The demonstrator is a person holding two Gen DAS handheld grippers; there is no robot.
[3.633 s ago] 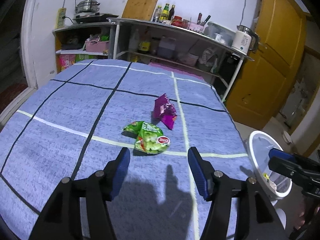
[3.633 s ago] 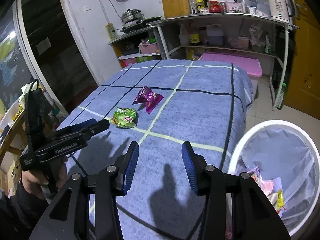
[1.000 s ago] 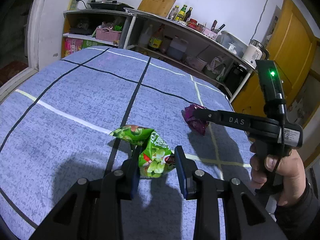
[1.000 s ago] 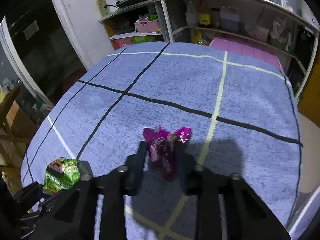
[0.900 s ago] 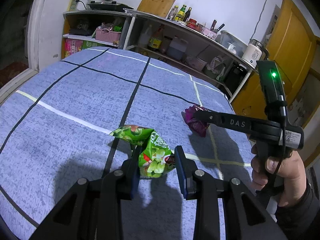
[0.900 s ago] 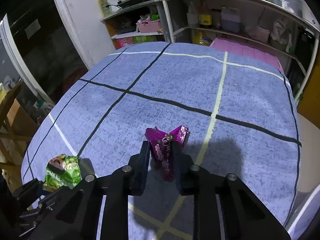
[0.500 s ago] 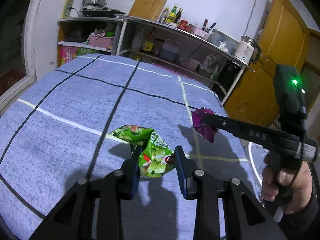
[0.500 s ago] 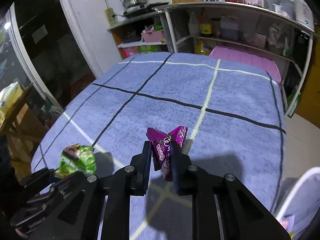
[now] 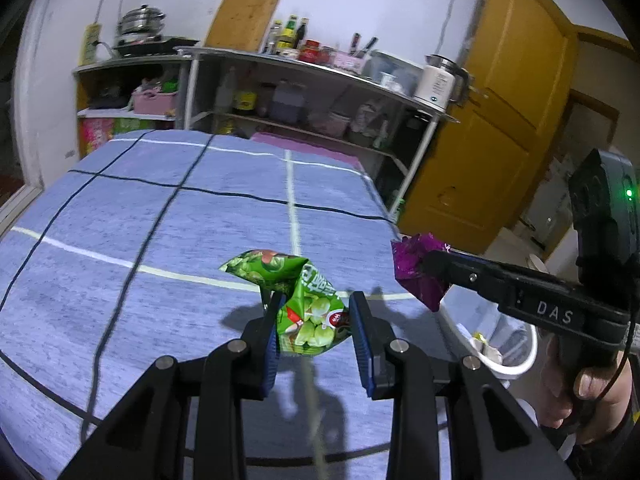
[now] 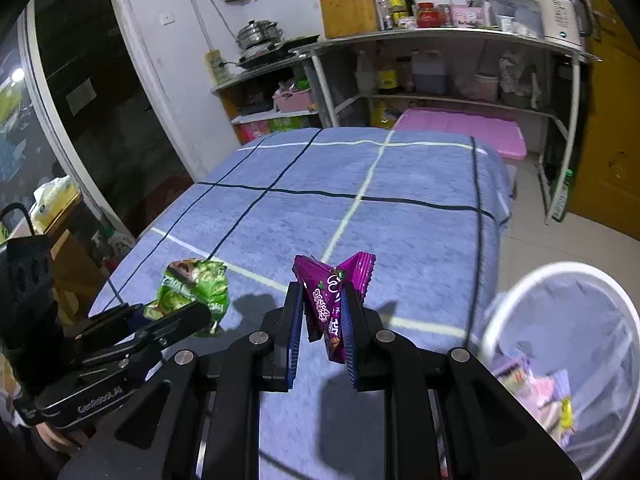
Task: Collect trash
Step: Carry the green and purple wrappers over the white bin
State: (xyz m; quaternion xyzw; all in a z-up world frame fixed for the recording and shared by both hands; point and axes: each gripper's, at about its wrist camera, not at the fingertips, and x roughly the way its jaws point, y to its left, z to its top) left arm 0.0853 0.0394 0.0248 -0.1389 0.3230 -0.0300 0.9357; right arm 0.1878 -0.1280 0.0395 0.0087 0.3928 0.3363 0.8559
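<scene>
My left gripper (image 9: 316, 312) is shut on a green snack bag (image 9: 308, 308) and holds it above the blue table cloth (image 9: 160, 220). My right gripper (image 10: 322, 308) is shut on a purple snack wrapper (image 10: 330, 296), lifted off the table. The purple wrapper (image 9: 418, 274) also shows in the left wrist view at the tip of the right gripper, near the table's right edge. The green bag (image 10: 196, 288) shows in the right wrist view at the left. A white trash bin (image 10: 560, 360) with wrappers inside stands on the floor at the right; its rim (image 9: 516, 364) shows under the right gripper.
Metal shelves (image 9: 304, 92) with bottles, a kettle (image 9: 438, 80) and a cutting board stand behind the table. A yellow door (image 9: 500, 120) is at the right. A pink lidded box (image 10: 460, 126) lies under the shelves.
Both grippers closed on their wrappers, lifted them off the table and have swung right toward the white bin, which has come into view.
</scene>
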